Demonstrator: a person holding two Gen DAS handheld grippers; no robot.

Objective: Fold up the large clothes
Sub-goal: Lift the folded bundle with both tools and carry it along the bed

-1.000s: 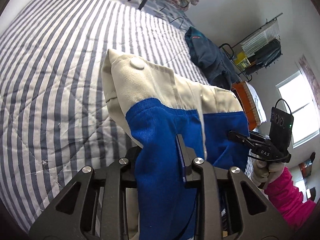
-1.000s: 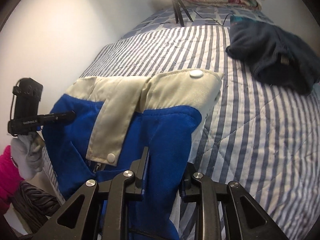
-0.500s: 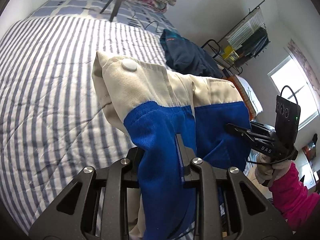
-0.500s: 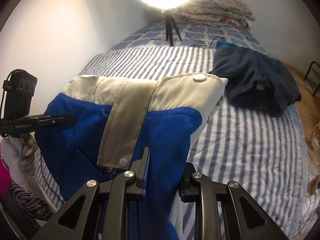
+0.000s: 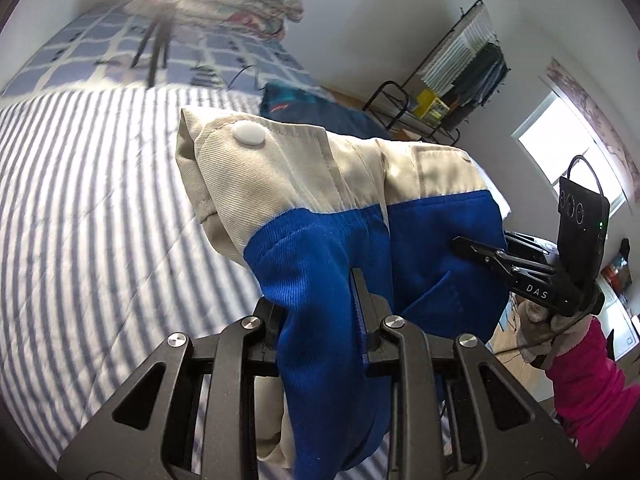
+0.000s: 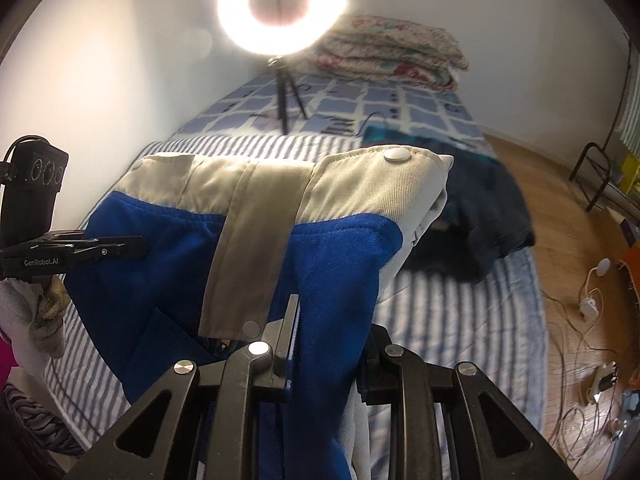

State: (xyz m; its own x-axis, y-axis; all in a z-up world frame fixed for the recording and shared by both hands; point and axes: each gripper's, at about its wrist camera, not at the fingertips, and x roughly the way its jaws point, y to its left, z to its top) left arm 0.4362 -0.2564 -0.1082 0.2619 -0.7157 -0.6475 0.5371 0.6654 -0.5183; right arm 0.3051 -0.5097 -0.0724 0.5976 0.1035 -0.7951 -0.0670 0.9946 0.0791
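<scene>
Jacket lifted higher off the striped bed

Both the left gripper [image 5: 320,316] and right gripper [image 6: 332,344] stay clenched on the blue-and-cream jacket [image 5: 320,208], now raised clear above the bed [image 5: 100,200], ready, I judge, to be laid out flat.

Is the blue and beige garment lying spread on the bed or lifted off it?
Lifted: the garment hangs bunched, clamped by the left gripper and right gripper.
</scene>
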